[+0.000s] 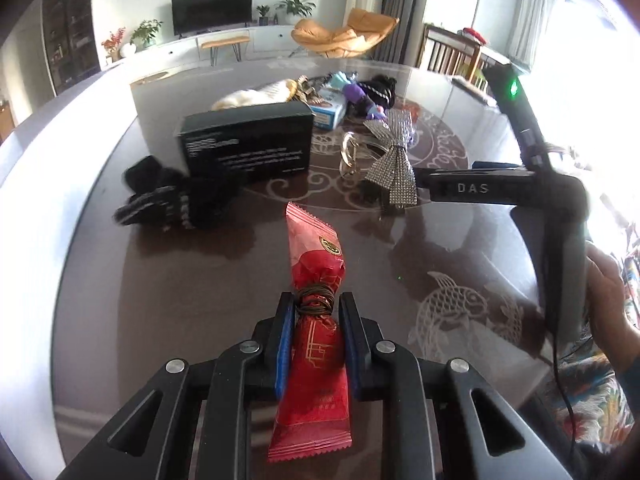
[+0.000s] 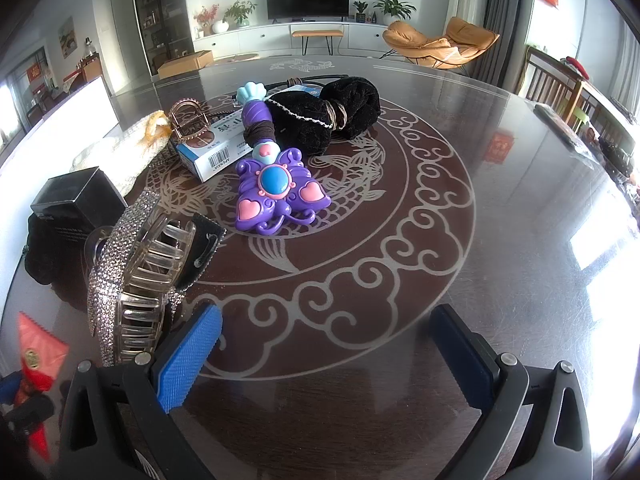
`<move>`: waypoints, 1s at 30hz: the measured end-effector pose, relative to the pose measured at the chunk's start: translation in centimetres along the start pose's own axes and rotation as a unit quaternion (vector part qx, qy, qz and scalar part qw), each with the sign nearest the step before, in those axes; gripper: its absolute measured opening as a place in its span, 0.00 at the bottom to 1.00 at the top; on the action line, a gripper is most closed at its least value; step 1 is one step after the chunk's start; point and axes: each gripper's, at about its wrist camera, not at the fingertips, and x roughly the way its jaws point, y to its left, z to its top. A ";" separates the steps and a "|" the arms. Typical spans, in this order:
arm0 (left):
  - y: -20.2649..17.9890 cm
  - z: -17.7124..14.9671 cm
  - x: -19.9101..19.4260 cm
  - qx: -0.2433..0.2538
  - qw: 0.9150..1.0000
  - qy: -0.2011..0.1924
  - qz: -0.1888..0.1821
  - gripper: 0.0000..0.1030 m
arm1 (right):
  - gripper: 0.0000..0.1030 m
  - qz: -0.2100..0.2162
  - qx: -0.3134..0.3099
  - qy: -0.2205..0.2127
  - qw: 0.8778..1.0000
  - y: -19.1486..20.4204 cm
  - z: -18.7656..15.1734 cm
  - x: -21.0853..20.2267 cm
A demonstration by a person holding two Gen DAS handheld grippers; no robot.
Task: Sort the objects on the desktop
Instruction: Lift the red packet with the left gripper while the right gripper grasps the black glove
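Note:
A red snack packet with a brown hair tie wound round its middle lies lengthwise between my left gripper's blue pads. That gripper is shut on the packet at the tie, just above the dark glass table. The same packet shows at the lower left edge of the right wrist view. My right gripper stands wide open over bare table with nothing between its fingers. A rhinestone bow clip with a clear hair claw lies just left of its left finger.
A black box and black gloves lie ahead of the packet. Farther back sit a purple toy wand, a black cloth bundle, a white and blue carton, a brown hair claw and a cream knit piece.

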 end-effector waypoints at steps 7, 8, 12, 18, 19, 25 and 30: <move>2.8 -1.6 -1.2 -0.037 0.999 -0.001 -0.004 0.21 | 1.00 0.000 0.000 0.000 1.000 0.0 0.0 0.0; 3.1 -1.8 -1.2 -0.043 0.999 -0.001 -0.005 0.21 | 1.00 0.000 0.000 0.000 1.000 0.0 0.0 0.0; 4.3 -2.0 -2.4 -0.063 0.998 -0.015 -0.009 0.21 | 1.00 0.000 0.000 0.000 1.000 0.0 0.0 0.0; 5.8 -2.5 -4.2 -0.086 0.996 -0.036 -0.013 0.21 | 1.00 0.000 -0.001 0.000 1.000 0.0 0.0 0.0; 6.2 -2.6 -4.7 -0.094 0.995 -0.039 -0.016 0.21 | 1.00 0.006 -0.011 0.009 1.000 0.0 0.2 0.0; 8.2 -3.4 -8.2 -0.120 0.990 -0.068 -0.022 0.21 | 1.00 -0.028 -0.049 -0.080 0.995 -0.7 0.2 -5.7; 8.8 -3.8 -9.9 -0.130 0.987 -0.087 -0.023 0.21 | 1.00 0.216 -0.191 -0.073 0.955 9.0 0.9 -10.3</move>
